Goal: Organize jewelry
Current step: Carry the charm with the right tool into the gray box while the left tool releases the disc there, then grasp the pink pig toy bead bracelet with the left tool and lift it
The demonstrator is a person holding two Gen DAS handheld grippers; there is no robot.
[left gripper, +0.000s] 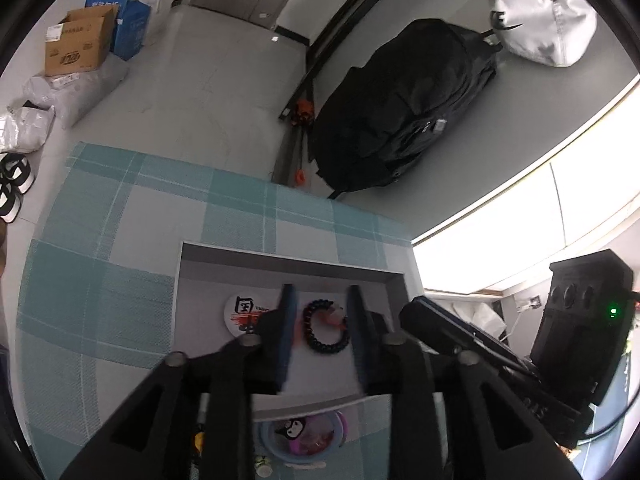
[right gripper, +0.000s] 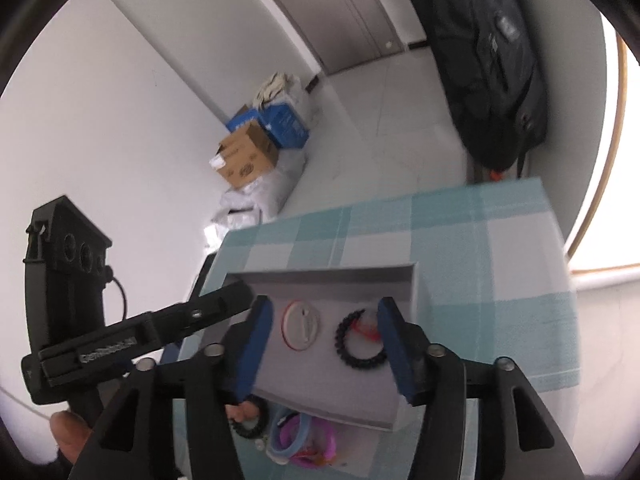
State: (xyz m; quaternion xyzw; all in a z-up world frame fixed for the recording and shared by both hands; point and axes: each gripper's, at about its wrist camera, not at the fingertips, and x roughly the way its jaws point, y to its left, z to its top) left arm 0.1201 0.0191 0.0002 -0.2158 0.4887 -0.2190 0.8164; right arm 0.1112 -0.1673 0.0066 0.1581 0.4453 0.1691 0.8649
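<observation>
A grey open tray [left gripper: 288, 268] [right gripper: 320, 280] lies on a teal checked cloth [left gripper: 100, 280] [right gripper: 500, 232]. In it lie a black beaded bracelet [left gripper: 324, 328] [right gripper: 356, 348] with a red piece beside it, and a white round badge [left gripper: 240, 314] [right gripper: 301, 325]. My left gripper [left gripper: 322, 316] hovers open above the bracelet, empty. My right gripper [right gripper: 326, 334] is open and empty above the tray, its fingers either side of the badge and bracelet. Near the tray's front edge lie loose pieces: blue and pink bangles [right gripper: 304, 436] [left gripper: 304, 436] and a black coil band [right gripper: 248, 420].
A black backpack [left gripper: 404, 108] [right gripper: 492, 60] and a grey bag [left gripper: 540, 12] are beyond the table. Cardboard and blue boxes [left gripper: 80, 40] [right gripper: 248, 152] stand on the floor. Each view shows the other gripper's body [left gripper: 576, 320] [right gripper: 80, 320] close beside the tray.
</observation>
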